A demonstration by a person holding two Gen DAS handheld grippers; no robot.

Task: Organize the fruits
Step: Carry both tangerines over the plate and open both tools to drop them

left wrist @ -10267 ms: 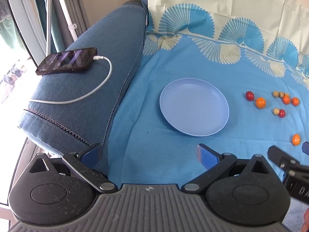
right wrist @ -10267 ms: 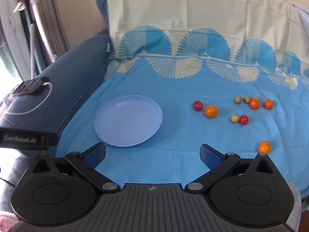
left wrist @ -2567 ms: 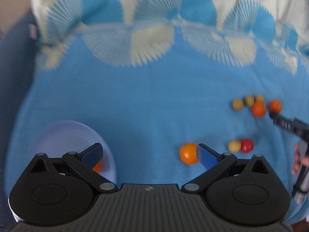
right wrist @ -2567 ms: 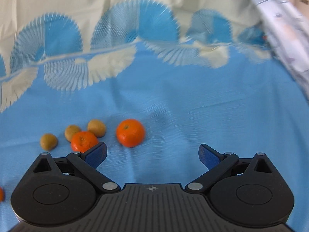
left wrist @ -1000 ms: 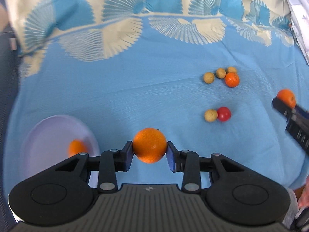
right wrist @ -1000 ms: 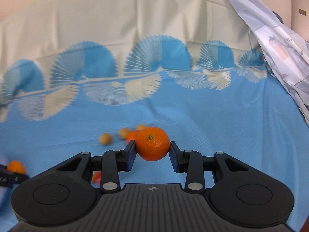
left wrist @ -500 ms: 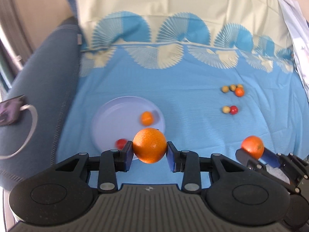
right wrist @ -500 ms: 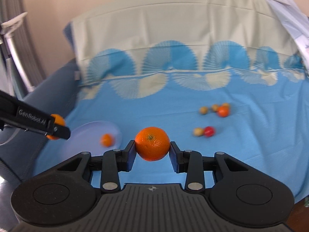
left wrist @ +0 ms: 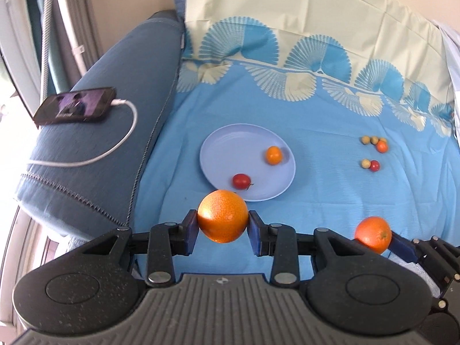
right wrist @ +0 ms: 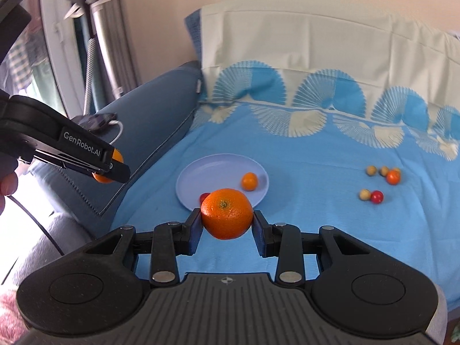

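Note:
My left gripper (left wrist: 223, 223) is shut on an orange (left wrist: 222, 215), held above the blue cloth just in front of the pale blue plate (left wrist: 221, 149). The plate holds a small orange (left wrist: 273, 155) and a red fruit (left wrist: 241, 180). My right gripper (right wrist: 227, 220) is shut on a mandarin (right wrist: 226, 213), also near the plate's (right wrist: 201, 178) front rim; it shows in the left wrist view (left wrist: 373, 234) at the right. Several small loose fruits (left wrist: 373, 152) lie on the cloth to the right, also in the right wrist view (right wrist: 379, 182).
A blue sofa armrest (left wrist: 95, 132) at the left carries a phone (left wrist: 76, 108) on a white cable (left wrist: 115, 146). A cream and blue patterned cloth (left wrist: 316, 109) covers the seat and backrest. A curtain and a window are at the far left.
Both grippers, each still holding its orange, have pulled back and swung left, so the plate now sits ahead of them. The loose fruits look farther to the right.

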